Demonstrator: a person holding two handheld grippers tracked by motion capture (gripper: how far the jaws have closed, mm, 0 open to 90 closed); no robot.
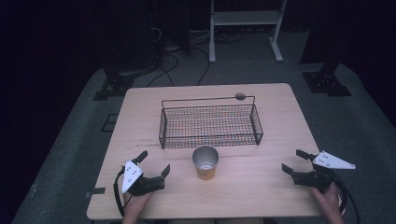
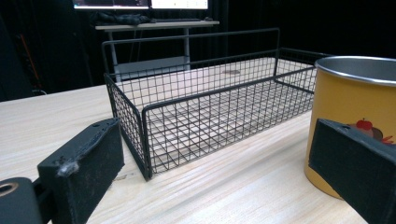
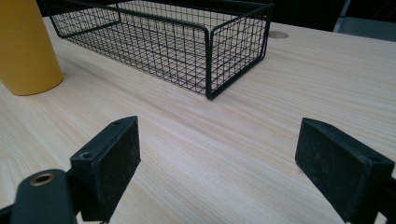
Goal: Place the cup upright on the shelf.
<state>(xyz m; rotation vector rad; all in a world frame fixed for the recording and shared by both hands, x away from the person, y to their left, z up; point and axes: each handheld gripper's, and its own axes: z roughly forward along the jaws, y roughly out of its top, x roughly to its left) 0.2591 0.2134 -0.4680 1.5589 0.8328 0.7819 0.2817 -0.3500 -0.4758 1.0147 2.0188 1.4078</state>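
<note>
Wooden surface [image 1: 261, 186], pale grain, rounded corners. Wire basket [image 1: 210, 125] sits at mid-surface, black mesh, long side across, tall wire handle along its far edge. Nothing visible inside the basket; bare wood shows through the mesh floor.

Cup [image 1: 205, 162]: yellow outside, metal inside, upright, mouth up. It stands just in front of the basket's near wall, apart from it, roughly centred between the two hands. Left gripper view shows a small fruit print low on the cup wall [image 2: 369, 128].

Left hand-held gripper [image 1: 153, 163]: near-left part of the surface, jaws spread wide, holding nothing. Grey plate on top, cable looping back toward the hand [image 1: 135, 205]. In its own view the cup stands just beyond the right-side jaw, and the basket corner lies ahead between the jaws.

Right hand-held gripper [image 1: 293, 161]: near-right edge of the surface, jaws spread wide, empty, pointing left toward the cup, well apart from it. In its own view the cup [image 3: 25, 46] is at upper left and the basket [image 3: 177, 42] ahead

Beyond the surface: grey floor, a white frame [image 1: 245, 28], dark stands and cables
</note>
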